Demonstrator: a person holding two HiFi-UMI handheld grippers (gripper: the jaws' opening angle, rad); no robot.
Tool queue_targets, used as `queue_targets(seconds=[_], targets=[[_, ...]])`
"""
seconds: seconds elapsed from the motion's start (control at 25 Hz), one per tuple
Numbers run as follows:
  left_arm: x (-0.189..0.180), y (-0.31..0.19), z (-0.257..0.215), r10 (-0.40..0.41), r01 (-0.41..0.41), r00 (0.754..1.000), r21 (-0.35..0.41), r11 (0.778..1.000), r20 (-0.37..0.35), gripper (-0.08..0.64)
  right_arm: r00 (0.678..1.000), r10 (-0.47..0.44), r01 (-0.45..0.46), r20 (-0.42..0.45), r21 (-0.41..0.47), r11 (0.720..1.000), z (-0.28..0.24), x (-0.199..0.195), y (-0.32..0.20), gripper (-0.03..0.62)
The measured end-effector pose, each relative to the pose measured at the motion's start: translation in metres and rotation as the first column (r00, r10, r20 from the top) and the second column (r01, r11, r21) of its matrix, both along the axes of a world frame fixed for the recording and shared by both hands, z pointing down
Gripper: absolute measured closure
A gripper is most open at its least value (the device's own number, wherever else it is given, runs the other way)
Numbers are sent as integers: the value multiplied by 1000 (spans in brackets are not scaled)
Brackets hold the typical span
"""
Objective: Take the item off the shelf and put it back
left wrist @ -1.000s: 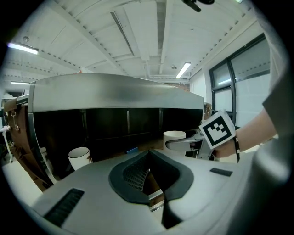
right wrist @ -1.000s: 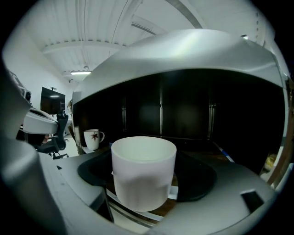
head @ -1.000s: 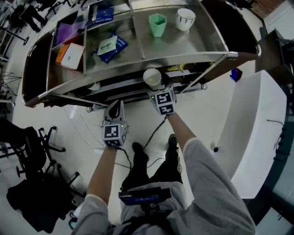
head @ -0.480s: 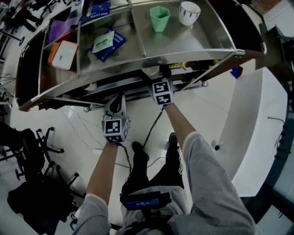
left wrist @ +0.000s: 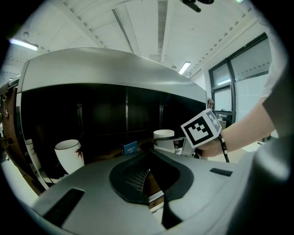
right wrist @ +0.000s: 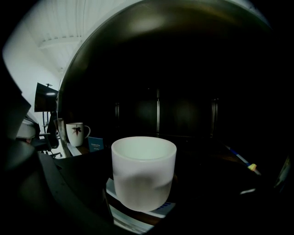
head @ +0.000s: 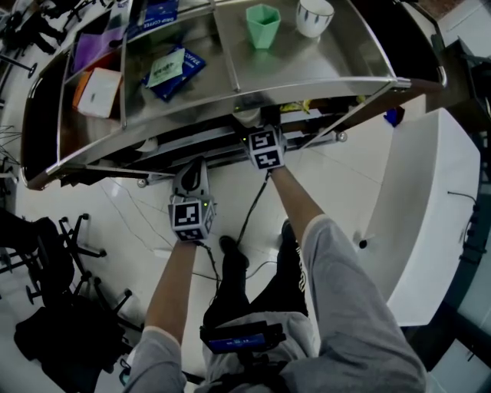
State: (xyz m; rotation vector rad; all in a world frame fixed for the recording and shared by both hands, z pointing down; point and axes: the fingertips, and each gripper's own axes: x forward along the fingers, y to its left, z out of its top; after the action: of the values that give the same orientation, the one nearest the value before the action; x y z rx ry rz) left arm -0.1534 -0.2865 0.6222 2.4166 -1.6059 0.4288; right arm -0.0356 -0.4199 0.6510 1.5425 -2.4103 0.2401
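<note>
A plain white cup (right wrist: 144,172) sits between my right gripper's dark jaws, which are shut on its sides. It is inside the dark lower level of the metal shelf cart (head: 307,73), just over a printed sheet (right wrist: 161,211); contact with it cannot be told. In the head view only the cup's rim (head: 247,117) shows under the top shelf's edge, ahead of the marker cube (head: 263,148). The left gripper view shows the cup (left wrist: 163,134) held from the side. My left gripper (head: 193,170) hangs lower and to the left, in front of the cart, shut and empty.
A green cup (head: 262,24), a white patterned cup (head: 314,15), blue packets (head: 173,69) and an orange-and-white box (head: 96,90) lie on the top shelf. A leaf-printed mug (right wrist: 77,133) and a small blue card (right wrist: 95,143) stand on the lower level. A white counter (head: 422,207) is at right.
My right gripper has carried the white cup forward under the top shelf's edge, so the cup is now mostly hidden in the head view. The left gripper has dropped slightly.
</note>
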Motion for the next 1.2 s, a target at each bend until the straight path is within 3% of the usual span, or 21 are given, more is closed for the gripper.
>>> queue_targets(seconds=[0.52, 0.92, 1.0, 1.2], targets=[[-8, 9, 1, -24, 23, 1000, -20, 1000, -14, 555, 1000, 24, -24, -8, 3, 1000, -7, 2, 7, 146], [-22, 45, -31, -33, 33, 999, -4, 999, -2, 555, 1000, 28, -28, -14, -32, 999, -43, 27, 85, 146], [-25, 56, -42, -42, 43, 999, -10, 999, 7, 555, 1000, 9, -9, -13, -39, 999, -57, 29, 105, 179], [-27, 79, -79, -72, 73, 997, 12, 997, -6, 555, 1000, -3, 2, -27, -24, 1000, -100, 46, 144, 366]])
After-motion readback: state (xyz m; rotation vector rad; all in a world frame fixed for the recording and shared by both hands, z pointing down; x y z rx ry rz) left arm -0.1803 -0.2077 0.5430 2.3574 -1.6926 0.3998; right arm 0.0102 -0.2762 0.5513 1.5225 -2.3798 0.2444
